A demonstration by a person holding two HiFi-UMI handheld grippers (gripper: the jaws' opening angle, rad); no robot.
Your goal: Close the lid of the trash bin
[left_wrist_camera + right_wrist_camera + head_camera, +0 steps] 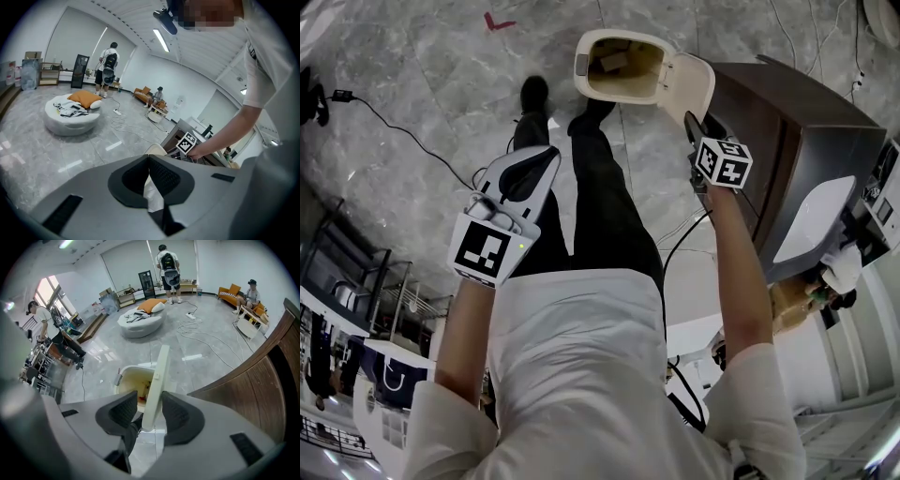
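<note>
Grey marble floor (412, 84) carries the cream trash bin (581, 67) at 12 o'clock, its lid (686, 89) upright on the 3 o'clock side. Right gripper (149, 398) has its jaws apart astride the lid's edge; best to tip it toward 9 o'clock and lower it gently. Left gripper (149, 161), jaws together, holds nothing.

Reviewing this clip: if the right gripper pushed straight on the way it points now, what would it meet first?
Most likely the raised lid. It stands edge-on between the right gripper's open jaws, so its edge comes first. The trash bin lies open beyond it, but how far is hard to judge.
</note>
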